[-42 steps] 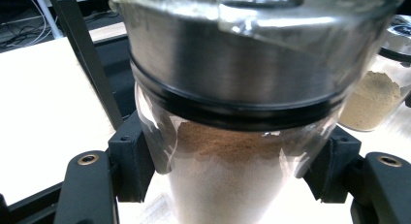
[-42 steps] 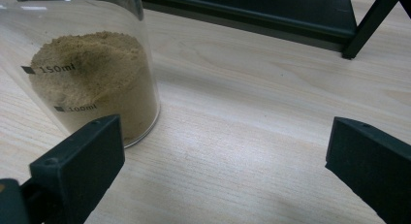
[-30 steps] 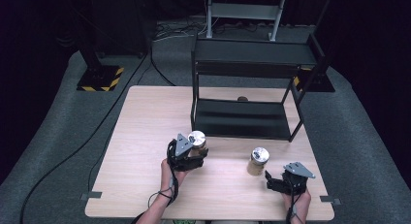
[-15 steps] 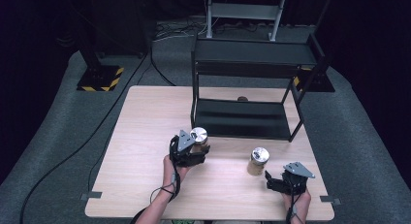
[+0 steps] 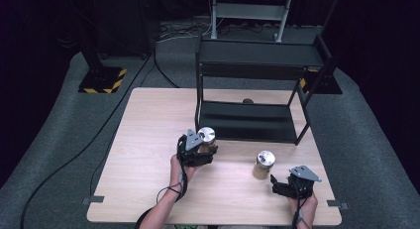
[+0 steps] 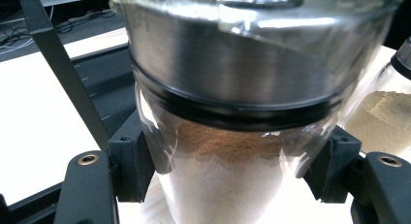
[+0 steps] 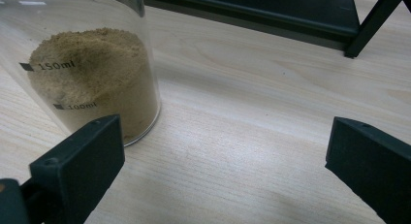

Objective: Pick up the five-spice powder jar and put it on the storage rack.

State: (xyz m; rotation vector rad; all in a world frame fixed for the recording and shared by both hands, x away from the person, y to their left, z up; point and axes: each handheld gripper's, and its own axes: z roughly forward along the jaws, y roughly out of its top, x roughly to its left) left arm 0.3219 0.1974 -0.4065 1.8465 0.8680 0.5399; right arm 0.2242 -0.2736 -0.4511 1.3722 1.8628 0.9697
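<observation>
Glass jar (image 6: 228, 136) is gripped below its metal lid (image 6: 242, 64) by the left tool (image 5: 198, 150); smooth, breakable, moderately heavy; right tool (image 5: 293, 185) gapes wide.

FREE: bare wooden table (image 5: 143, 140) left of left gripper (image 5: 198, 150) | FREE: gap between the held brown-powder jar (image 5: 207, 139) and standing tan-powder jar (image 5: 263, 164) | OBSTACLE: black shelf rack (image 5: 257, 85), front post just beside held jar | UNSURE: small round object (image 5: 247, 101) behind rack, probably clear of the path
</observation>
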